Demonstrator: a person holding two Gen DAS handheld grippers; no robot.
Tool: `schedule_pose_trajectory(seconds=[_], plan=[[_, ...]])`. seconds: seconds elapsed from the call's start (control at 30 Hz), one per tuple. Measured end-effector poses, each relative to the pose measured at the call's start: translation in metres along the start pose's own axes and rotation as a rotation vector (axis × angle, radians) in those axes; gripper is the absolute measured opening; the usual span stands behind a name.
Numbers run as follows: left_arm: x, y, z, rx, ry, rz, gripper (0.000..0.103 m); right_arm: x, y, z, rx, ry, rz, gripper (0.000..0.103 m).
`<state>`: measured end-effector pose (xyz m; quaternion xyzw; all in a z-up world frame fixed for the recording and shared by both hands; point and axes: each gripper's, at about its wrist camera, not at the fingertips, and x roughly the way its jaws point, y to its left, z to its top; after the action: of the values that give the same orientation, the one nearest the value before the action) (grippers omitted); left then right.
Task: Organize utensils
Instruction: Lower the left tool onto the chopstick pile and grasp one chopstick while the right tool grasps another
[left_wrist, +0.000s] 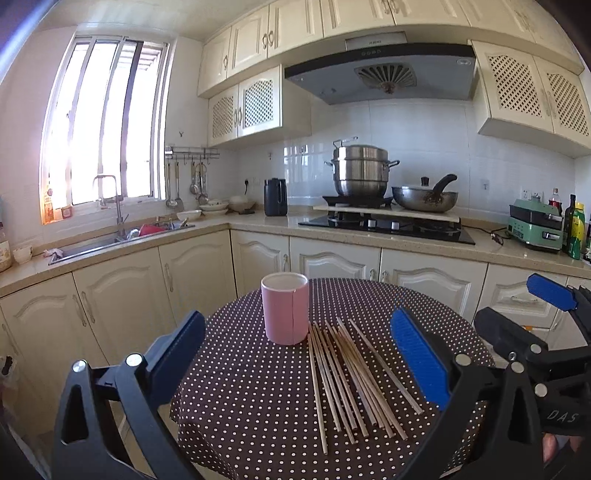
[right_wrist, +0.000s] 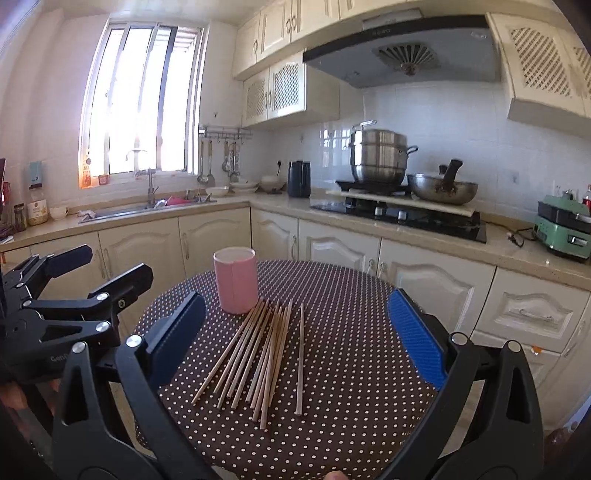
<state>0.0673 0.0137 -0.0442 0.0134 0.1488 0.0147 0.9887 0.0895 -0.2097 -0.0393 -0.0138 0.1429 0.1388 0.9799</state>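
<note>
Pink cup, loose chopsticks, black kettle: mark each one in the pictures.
pink cup (left_wrist: 285, 314), left wrist view, on its outer wall.
chopsticks (right_wrist: 258, 354), right wrist view, middle of the pile on the table.
black kettle (left_wrist: 275, 197), left wrist view, on its body.

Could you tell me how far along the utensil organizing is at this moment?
Nothing looks done yet: the wooden chopsticks all lie loose on the dotted tablecloth beside the pink cup, and none stand out of it. Nothing is in hand: the left gripper and right gripper are both open and hold nothing. Every chopstick remains to be placed, presumably into the cup.
</note>
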Motion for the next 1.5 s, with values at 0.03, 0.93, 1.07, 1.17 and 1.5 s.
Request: schedule_pose_trajectory(seconds=[0.03, 0.93, 1.07, 1.17, 1.5], plan=[[0.010, 0.001, -0.003, -0.002, 0.034, -0.009, 0.099, 0.008, -0.001, -0.001, -0.003, 0.028, -0.002, 0.097], [0.238, 0.005, -0.077, 0.000, 0.724, -0.121, 0.053, 0.213, -0.052, -0.050, 0.044, 0.677, 0.197, 0.054], [0.249, -0.002, -0.072, 0.041, 0.746, -0.110, 0.052, 0.232, -0.047, -0.049, 0.036, 0.752, 0.226, 0.051], [0.265, -0.011, -0.064, 0.072, 0.765, -0.093, 0.050, 0.248, -0.048, -0.049, 0.045, 0.825, 0.240, 0.040], [0.296, -0.021, -0.044, 0.073, 0.829, -0.091, 0.029, 0.277, -0.026, -0.041, -0.056, 0.975, 0.187, 0.034]])
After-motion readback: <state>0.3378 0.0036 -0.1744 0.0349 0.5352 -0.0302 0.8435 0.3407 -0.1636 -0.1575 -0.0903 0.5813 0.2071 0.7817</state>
